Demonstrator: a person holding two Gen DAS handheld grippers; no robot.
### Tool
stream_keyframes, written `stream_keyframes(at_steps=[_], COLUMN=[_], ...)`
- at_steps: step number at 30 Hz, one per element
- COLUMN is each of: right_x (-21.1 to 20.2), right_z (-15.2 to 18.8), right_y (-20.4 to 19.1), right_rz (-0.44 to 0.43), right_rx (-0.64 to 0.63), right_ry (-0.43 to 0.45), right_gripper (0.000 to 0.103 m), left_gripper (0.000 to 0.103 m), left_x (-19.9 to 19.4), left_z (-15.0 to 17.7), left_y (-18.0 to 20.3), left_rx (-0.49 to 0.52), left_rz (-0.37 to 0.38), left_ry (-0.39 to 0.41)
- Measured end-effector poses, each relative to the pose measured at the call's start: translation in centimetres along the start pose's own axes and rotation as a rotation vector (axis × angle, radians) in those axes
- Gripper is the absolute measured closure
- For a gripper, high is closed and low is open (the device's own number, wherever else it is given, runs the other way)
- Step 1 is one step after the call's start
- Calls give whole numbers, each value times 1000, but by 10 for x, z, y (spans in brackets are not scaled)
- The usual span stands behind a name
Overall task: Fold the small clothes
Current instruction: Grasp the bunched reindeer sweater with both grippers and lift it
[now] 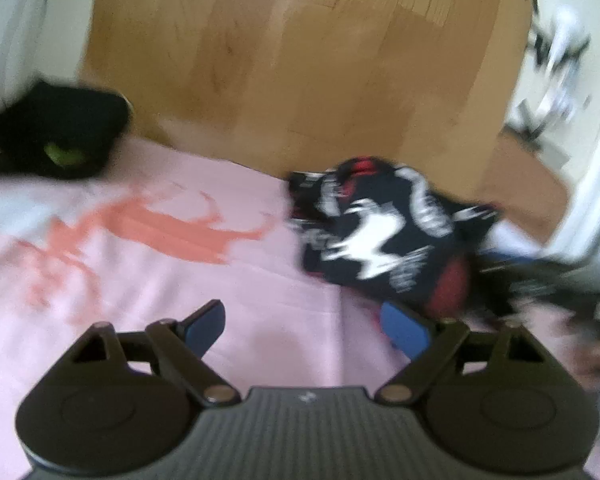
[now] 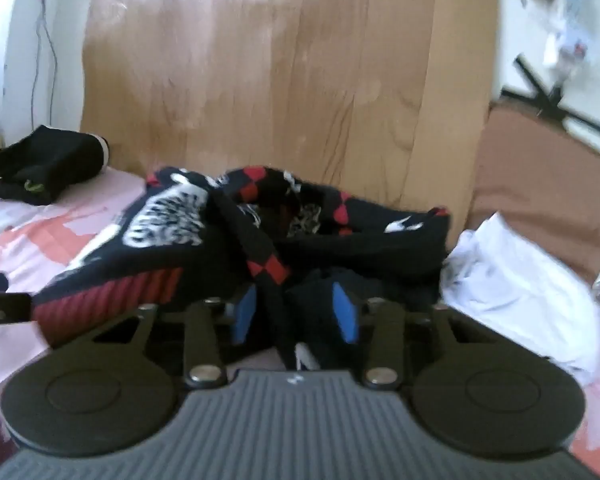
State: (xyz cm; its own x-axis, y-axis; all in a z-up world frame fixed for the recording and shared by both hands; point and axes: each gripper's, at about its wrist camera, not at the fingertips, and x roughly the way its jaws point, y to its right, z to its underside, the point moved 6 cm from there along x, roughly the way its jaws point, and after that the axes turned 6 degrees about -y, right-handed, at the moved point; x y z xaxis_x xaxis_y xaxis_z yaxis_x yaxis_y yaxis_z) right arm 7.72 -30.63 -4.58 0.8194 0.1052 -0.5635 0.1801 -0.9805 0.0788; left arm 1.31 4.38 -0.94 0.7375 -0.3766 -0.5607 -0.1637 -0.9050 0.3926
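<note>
Right tongs (image 2: 296,312) are clenching a black-red-white garment (image 2: 228,236) on the pink bed sheet (image 1: 148,280) — left tongs (image 1: 304,332) are gaping empty, garment at two o'clock.

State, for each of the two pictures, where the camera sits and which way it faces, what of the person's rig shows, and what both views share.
Left wrist: sits behind the left tongs, facing slightly down over the pink sheet; jaws wide, nothing between them.
Right wrist: sits behind the right tongs, facing the black printed garment; dark fabric lies between the jaws.
Shared: garment, black bundle, wooden headboard, sheet.
</note>
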Motion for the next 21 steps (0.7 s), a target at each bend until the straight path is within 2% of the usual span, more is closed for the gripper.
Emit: stream_keyframes(at_steps=[1, 2, 3, 5, 6, 7, 8, 9, 10, 11, 13, 15, 17, 18, 20, 21], right_x=[11, 20, 26, 23, 17, 4, -12, -27, -43, -58, -91, -119, -133, -131, -114, -99], right_z=[-1, -2, 0, -1, -3, -6, -7, -7, -5, -1, 10, 22, 15, 6, -18, -31], right_y=[-1, -5, -9, -18, -24, -29, -30, -27, -23, -19, -20, -28, -24, -18, 2, 9], right_rz=[-15, -33, -66, -96, -92, -90, -104, -123, -150, -193, -367, -444, -438, -407, -260, -199], right_rx=[-2, -7, -11, -14, -36, -58, -57, -42, -21, -4, 26, -41, -71, -60, -33, -33], right_ry=[-18, -35, -51, -55, -40, -11, 12, 24, 28, 22, -7, -24, -4, 14, 65, 74], right_gripper=[71, 86, 95, 96, 96, 97, 98, 98, 98, 100, 100, 100, 100, 100, 95, 89], left_gripper=[13, 7, 0, 0, 6, 17, 56, 82, 89, 90, 90, 90, 89, 89, 86, 84], left_x=[0, 0, 2, 11, 19, 25, 32, 38, 43, 43, 31, 8, -13, -20, -28, -32], left_z=[-1, -6, -11, -16, -19, -19, -18, -16, -15, -13, -11, -6, 2, 6, 2, -3], left_y=[0, 2, 5, 12, 14, 13, 14, 15, 16, 17, 23, 30, 34, 33, 32, 30], left_rx=[-26, -51, -67, -81, -88, -95, -95, -95, -104, -111, -77, 5, 65, 79, 88, 87], left_rz=[57, 111, 140, 165, 170, 167, 160, 159, 165, 180, 210, 250, 267, 255, 219, 199], left_ry=[-9, -12, -12, -30, -54, -67, -86, -111, -129, -128, -98, -55, -38, -37, -29, -18])
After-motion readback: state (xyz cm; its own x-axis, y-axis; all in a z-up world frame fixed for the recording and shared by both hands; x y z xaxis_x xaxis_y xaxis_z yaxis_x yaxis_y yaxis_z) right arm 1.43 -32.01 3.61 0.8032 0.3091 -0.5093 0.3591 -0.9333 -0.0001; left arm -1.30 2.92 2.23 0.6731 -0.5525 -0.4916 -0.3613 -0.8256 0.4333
